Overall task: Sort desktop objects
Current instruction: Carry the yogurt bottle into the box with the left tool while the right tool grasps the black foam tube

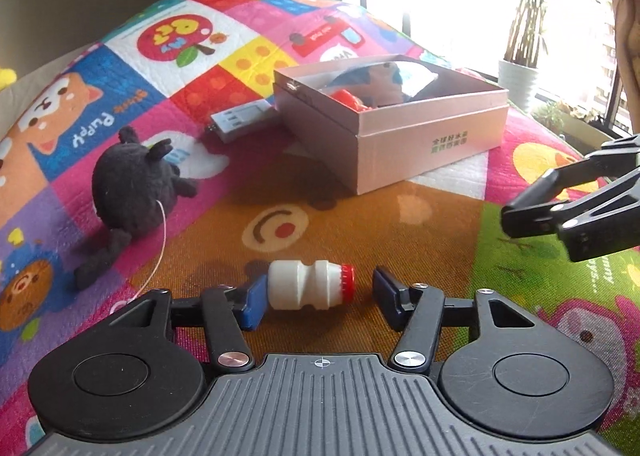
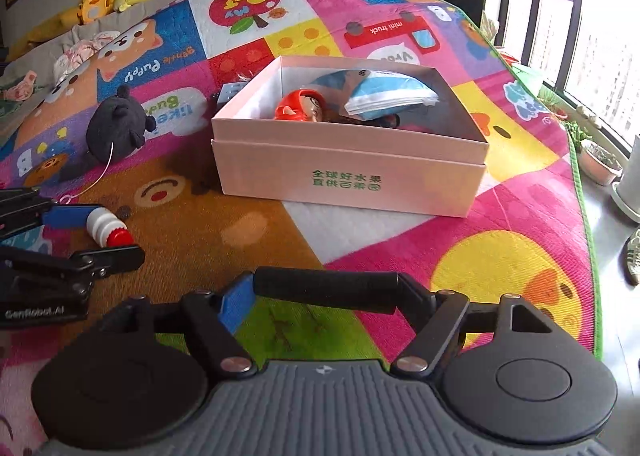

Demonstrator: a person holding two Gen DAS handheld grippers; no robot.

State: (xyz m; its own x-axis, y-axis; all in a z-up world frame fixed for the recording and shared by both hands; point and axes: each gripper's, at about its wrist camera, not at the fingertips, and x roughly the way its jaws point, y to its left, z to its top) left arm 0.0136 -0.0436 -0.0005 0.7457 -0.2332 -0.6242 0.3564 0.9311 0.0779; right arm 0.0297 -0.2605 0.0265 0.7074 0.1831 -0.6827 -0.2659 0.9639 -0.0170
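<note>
Straddling the bottle (image 1: 310,286), left gripper (image 1: 316,296) jaws wide; right gripper (image 2: 324,288) clamps a black cylinder (image 2: 326,290).

Bare mat (image 1: 340,216) btwn bottle (image 1: 308,286) & box (image 1: 420,144).

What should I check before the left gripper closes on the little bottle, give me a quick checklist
1. Little bottle lies between the left gripper fingers: ok.
2. Left gripper open wide enough: ok, a gap shows beside the red cap.
3. Both pads touching the bottle: not ok, only the left pad looks close.
4. Right gripper free: not ok, it looks shut on a black stick.
5. Room in the pink box: cannot tell, toys already inside.
6. Black plush toy out of the way: ok.
</note>
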